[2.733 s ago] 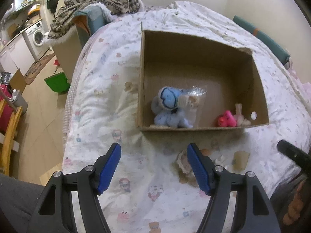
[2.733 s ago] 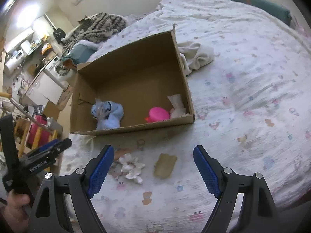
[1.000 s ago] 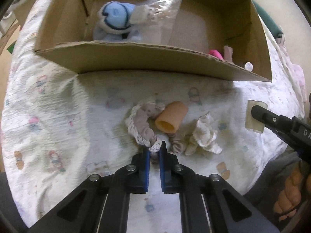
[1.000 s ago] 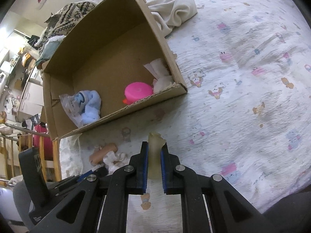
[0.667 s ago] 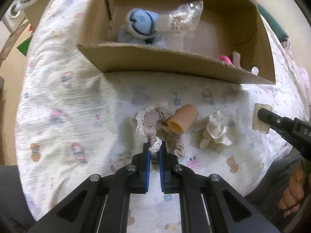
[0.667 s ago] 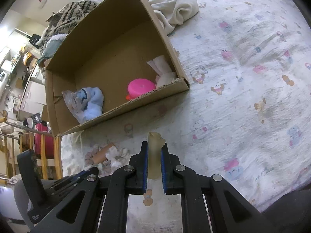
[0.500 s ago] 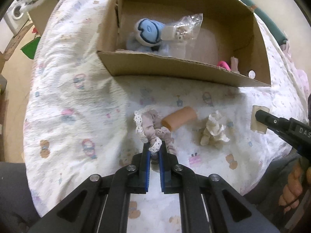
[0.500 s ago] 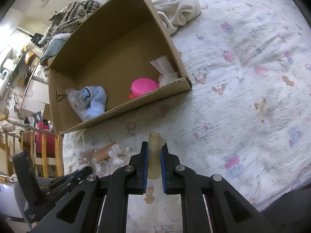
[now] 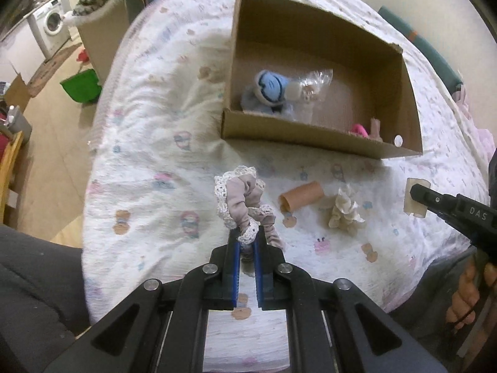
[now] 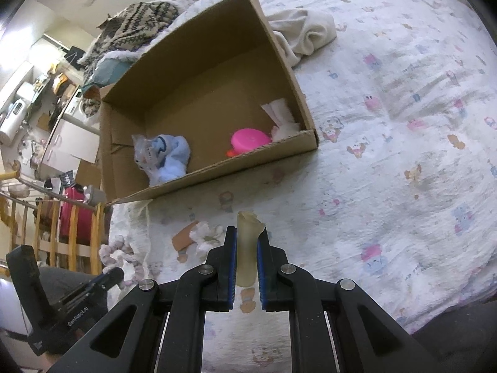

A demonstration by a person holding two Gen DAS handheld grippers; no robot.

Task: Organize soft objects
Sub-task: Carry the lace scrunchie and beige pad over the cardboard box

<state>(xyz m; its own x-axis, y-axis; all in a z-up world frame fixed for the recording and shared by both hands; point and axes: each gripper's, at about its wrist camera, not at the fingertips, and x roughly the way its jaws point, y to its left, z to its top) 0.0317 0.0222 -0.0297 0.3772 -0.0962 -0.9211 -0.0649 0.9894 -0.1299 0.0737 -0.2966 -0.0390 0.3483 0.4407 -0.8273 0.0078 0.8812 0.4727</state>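
Observation:
My left gripper is shut on a mauve scrunchie with white lace trim, which hangs above the printed bedspread. My right gripper is shut on a pale yellowish soft piece; the same piece shows at the right gripper's tip in the left wrist view. An open cardboard box lies ahead on the bed, holding a blue plush toy, a clear plastic bag and a pink item. An orange tube and a cream scrunchie lie on the bedspread in front of the box.
A cream cloth is bunched beside the box's far right corner. The bed's left edge drops to a wooden floor with a green bin. A knit blanket is piled beyond the box. Dark-clothed legs sit at lower left.
The left gripper has risen and pulled back with the scrunchie, lifting it off the bedspread away from the orange tube. The right gripper has lifted slightly with its pale piece.

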